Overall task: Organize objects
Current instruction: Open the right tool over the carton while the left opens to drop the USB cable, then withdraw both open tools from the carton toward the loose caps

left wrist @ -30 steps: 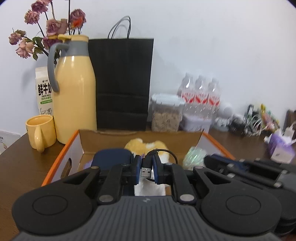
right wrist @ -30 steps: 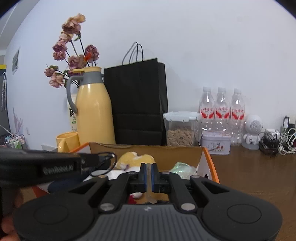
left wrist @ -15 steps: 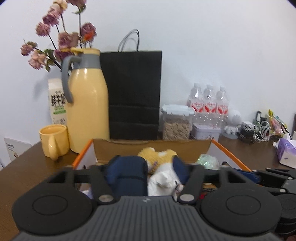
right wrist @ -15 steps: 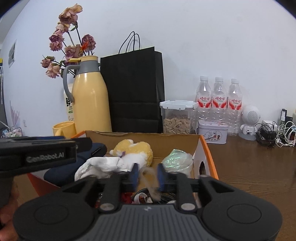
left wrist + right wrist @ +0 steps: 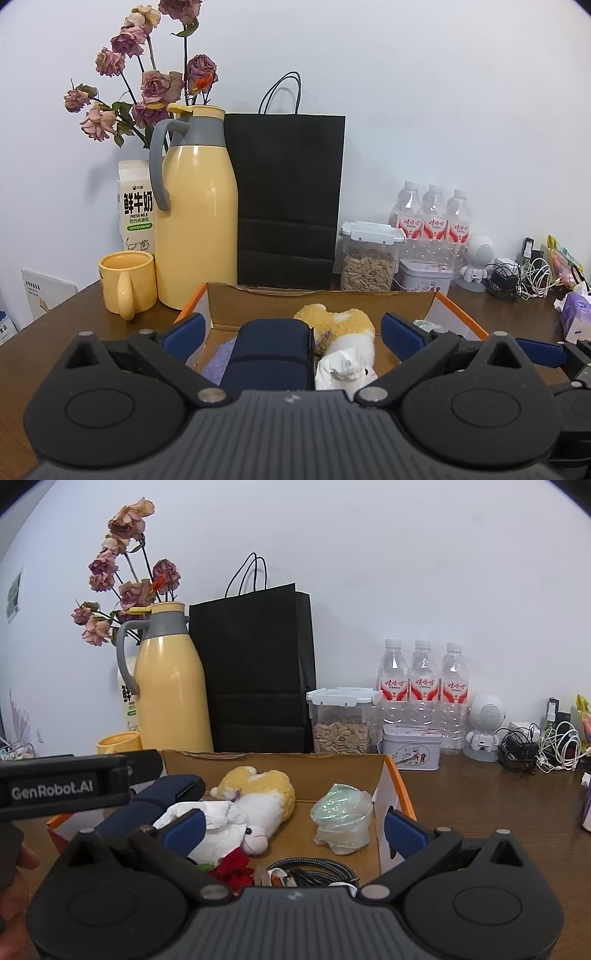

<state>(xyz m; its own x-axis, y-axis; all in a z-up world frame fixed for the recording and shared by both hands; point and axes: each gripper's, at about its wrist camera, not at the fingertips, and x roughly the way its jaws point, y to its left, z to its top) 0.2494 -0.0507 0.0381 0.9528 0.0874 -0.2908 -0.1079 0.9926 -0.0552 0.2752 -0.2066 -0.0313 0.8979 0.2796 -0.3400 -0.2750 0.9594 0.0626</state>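
An orange-edged cardboard box (image 5: 391,775) stands on the brown table just ahead of both grippers. Inside lie a yellow-and-white plush toy (image 5: 266,797), a navy pouch (image 5: 271,350), crumpled white tissue (image 5: 207,812), a shiny plastic bag (image 5: 341,821), a red flower (image 5: 234,867) and a braided black cable (image 5: 314,873). My left gripper (image 5: 293,330) is open and empty above the box's near side. My right gripper (image 5: 293,825) is open and empty over the box, with the cable lying below it. The left gripper's body (image 5: 66,786) shows at the left of the right wrist view.
Behind the box stand a yellow thermos jug (image 5: 195,221), a yellow mug (image 5: 125,282), a milk carton (image 5: 135,206), a black paper bag (image 5: 290,199), a seed container (image 5: 369,258), water bottles (image 5: 421,686), a tin (image 5: 412,746) and tangled chargers (image 5: 535,746).
Both grippers have opened and drawn back upward. The left one let go of the USB cable plug; the right one let go of a thin piece. The cable now lies in the box.
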